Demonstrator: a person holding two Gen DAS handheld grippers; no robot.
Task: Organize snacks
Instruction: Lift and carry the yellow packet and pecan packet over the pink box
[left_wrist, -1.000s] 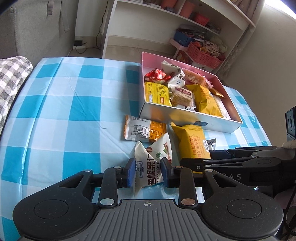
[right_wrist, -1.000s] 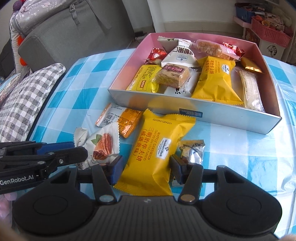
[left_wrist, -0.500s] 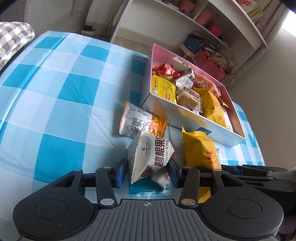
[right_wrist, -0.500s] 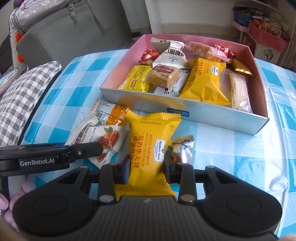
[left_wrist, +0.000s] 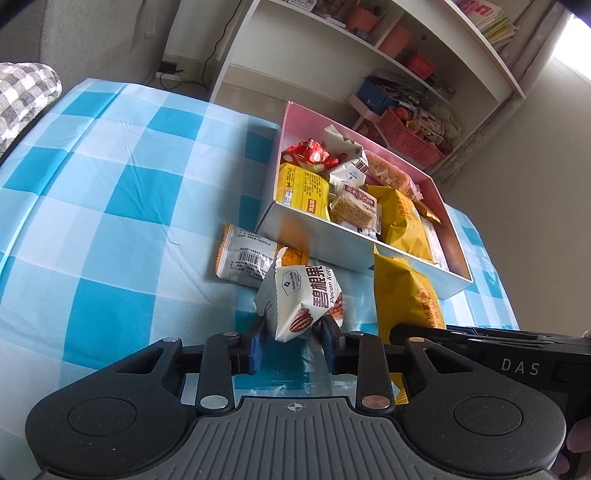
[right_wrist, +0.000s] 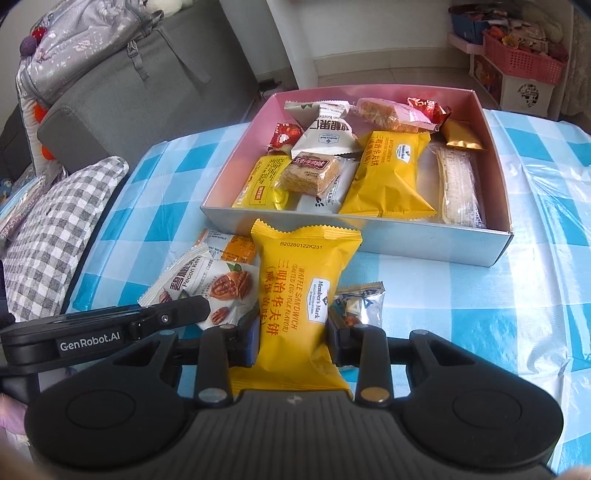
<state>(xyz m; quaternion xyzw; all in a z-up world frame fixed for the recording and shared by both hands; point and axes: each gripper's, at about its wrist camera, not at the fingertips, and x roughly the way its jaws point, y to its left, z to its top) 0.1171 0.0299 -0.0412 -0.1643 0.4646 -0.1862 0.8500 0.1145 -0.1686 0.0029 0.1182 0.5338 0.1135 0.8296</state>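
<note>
blue-and-white checked tablecloth (right_wrist: 535, 206), pink box (right_wrist: 369, 92), yellow waffle packet (right_wrist: 299, 295), white pecan packet (left_wrist: 299, 295).

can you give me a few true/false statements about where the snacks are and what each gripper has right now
1. The left gripper is shut on the white pecan packet. True.
2. The right gripper holds a red candy. False: it is shut on the yellow waffle packet.
3. The box is empty. False: it already holds many snacks.
4. A small silver packet lies on the tablecloth outside the box. True.
5. An orange and white packet lies on the tablecloth near the box. True.
</note>
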